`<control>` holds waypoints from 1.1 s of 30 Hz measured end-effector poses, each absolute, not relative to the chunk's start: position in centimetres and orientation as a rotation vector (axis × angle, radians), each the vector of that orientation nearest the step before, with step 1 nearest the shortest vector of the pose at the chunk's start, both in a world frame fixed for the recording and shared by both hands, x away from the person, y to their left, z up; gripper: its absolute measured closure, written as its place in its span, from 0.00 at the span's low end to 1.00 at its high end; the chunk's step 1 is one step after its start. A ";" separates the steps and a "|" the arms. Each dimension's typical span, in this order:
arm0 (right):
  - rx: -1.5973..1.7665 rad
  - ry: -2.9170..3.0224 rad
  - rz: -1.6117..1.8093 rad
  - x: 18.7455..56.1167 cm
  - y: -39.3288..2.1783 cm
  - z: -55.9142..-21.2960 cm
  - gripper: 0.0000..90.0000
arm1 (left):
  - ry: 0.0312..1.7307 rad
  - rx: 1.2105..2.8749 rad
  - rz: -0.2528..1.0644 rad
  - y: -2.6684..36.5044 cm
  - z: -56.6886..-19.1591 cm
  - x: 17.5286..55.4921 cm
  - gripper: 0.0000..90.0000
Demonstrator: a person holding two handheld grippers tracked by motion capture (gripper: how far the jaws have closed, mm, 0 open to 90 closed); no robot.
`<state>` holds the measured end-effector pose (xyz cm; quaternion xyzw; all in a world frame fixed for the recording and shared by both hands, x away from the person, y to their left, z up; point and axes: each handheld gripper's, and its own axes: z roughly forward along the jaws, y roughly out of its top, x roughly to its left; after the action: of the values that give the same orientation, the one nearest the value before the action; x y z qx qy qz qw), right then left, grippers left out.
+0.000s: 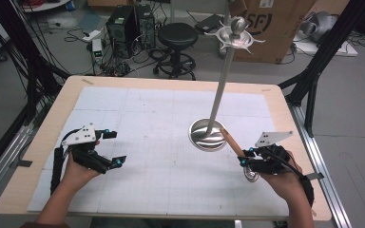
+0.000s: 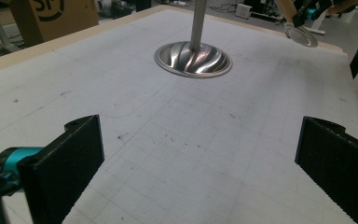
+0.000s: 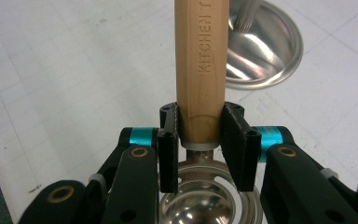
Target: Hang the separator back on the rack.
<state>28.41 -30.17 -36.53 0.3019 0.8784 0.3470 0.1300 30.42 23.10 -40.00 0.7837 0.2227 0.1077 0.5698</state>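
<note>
A utensil with a wooden handle [image 1: 231, 141] [image 3: 200, 60] and a metal bowl end [image 1: 252, 174] [image 3: 205, 205] is held above the table's right side. My right gripper [image 1: 245, 160] [image 3: 200, 135] is shut on the handle just above the metal neck, and the handle points toward the stand. The silver stand has a round ribbed base [image 1: 207, 135] [image 2: 193, 59] [image 3: 270, 51], a tall pole [image 1: 221, 80] and a hooked top [image 1: 235, 35]. My left gripper [image 1: 116, 148] [image 2: 200, 158] rests at the table's left, open, with nothing between its jaws. In the left gripper view the utensil's bowl [image 2: 300, 36] hangs at the far right.
The table [image 1: 38, 142] carries a white gridded mat [image 1: 157, 161]. Behind it stand a black stool [image 1: 177, 35], computer cases [image 1: 123, 23] and a cardboard box [image 1: 275, 23]. Black frame legs [image 1: 313, 80] rise at the right.
</note>
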 end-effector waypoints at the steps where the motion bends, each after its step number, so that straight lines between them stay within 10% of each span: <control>1: 0.871 2.542 1.018 28.4 -30.2 -36.4 0.77 | 0.524 1.835 0.253 23.1 -40.0 30.5 0.02; 33: 0.807 2.348 1.259 28.7 -31.2 -31.3 0.76 | 0.554 1.824 0.264 23.9 -39.7 30.1 0.02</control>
<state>28.72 -31.19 -31.31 0.2854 0.8300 0.4450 0.1779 30.11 23.89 -39.69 0.7776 0.2363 0.1124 0.5717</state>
